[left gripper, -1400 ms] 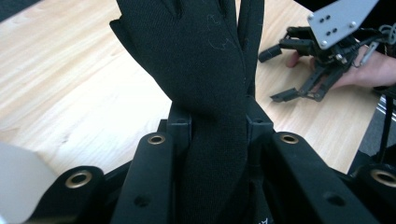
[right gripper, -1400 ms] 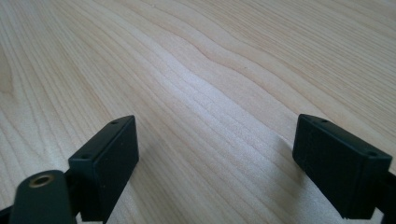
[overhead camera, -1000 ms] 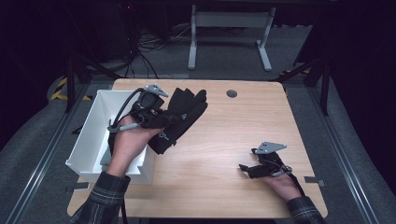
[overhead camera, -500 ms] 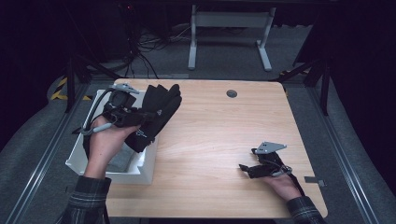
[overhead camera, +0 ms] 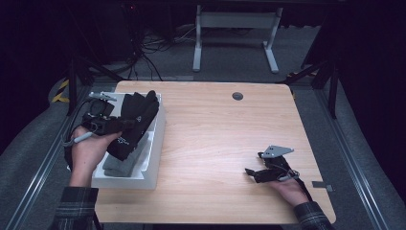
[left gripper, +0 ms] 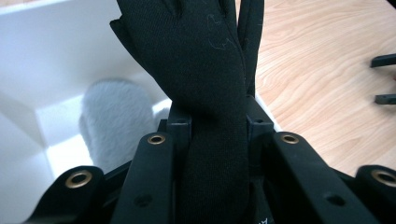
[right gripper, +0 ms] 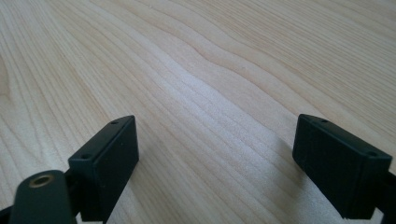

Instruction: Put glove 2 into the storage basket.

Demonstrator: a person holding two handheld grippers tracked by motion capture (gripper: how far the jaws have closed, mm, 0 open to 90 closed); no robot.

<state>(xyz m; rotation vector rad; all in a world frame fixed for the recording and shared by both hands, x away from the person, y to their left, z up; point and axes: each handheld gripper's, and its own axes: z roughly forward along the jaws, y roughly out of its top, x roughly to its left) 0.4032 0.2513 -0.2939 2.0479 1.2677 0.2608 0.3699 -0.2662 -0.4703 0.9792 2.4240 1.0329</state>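
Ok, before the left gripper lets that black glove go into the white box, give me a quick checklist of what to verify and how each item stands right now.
1. Grip on the glove: the left gripper is clamped on the black glove; the cuff sits pinched between its jaws. Ok.
2. Glove over the white box: mostly above it, fingertips reach the far rim. Ok, roughly.
3. Room inside: a grey fuzzy item already lies on the box floor, with bare floor beside it. Ok.
4. Glove hanging free of the box wall: cannot tell.
5. Right gripper out of the way: rests open on the table, apart from the box. Ok.
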